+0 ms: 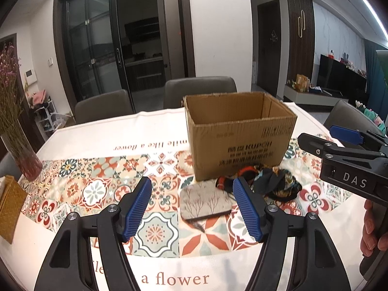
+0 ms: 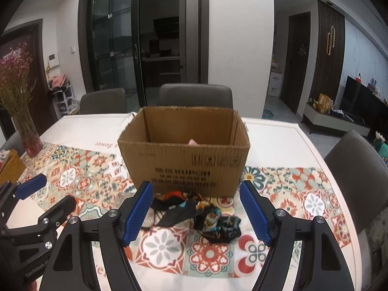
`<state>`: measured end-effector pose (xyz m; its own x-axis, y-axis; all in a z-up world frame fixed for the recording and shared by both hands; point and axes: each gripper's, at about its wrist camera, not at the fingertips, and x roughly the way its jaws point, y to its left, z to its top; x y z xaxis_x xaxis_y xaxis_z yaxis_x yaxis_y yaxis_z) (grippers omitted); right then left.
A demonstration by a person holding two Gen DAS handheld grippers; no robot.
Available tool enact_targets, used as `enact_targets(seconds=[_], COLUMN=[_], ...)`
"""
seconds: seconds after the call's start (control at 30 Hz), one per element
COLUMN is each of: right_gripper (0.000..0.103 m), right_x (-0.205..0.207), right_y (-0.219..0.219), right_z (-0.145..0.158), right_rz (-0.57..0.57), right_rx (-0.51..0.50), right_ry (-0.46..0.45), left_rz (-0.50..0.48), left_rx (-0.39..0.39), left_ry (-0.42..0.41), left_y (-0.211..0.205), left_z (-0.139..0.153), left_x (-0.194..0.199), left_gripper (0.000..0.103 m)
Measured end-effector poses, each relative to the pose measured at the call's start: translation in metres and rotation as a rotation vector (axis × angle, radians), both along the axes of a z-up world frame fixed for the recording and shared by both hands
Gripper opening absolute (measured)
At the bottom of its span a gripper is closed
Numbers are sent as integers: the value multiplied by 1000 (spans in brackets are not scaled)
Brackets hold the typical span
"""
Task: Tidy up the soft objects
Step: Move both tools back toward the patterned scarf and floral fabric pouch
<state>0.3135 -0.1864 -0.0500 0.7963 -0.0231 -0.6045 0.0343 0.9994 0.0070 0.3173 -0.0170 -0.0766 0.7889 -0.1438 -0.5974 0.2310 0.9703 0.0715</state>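
An open cardboard box (image 1: pixel 240 133) stands on the patterned tablecloth. In the right wrist view a pink item (image 2: pixel 193 142) shows inside the box (image 2: pixel 184 150). A crumpled dark patterned cloth (image 1: pixel 274 181) lies against the box's near side, and a square tree-print pad (image 1: pixel 206 202) lies just left of it. My left gripper (image 1: pixel 192 180) is open above the pad, with nothing between its blue pads. My right gripper (image 2: pixel 196 184) is open over the cloth (image 2: pixel 213 220), not touching it. Each gripper shows in the other's view: right (image 1: pixel 316 133), left (image 2: pixel 52 192).
A glass vase of dried pink flowers (image 1: pixel 21 155) and a yellow woven box (image 1: pixel 9 203) stand at the table's left edge. Grey chairs (image 1: pixel 198 89) line the far side, and another chair (image 2: pixel 351 169) is at the right. A hand (image 1: pixel 371 230) holds the right gripper.
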Motion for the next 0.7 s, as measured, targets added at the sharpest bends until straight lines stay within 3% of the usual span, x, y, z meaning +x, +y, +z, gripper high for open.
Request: enact_targets(seconds=[0.7], right_gripper=[74], right_x=[8], right_y=[-1], right_z=[-58], right_rz=[-81], right_rx=[19], right_ry=[108], left_rz=[11], left_rx=[-18], left_ry=[98], left_y=[7], left_z=[-55], left_x=[12], left_gripper=[69])
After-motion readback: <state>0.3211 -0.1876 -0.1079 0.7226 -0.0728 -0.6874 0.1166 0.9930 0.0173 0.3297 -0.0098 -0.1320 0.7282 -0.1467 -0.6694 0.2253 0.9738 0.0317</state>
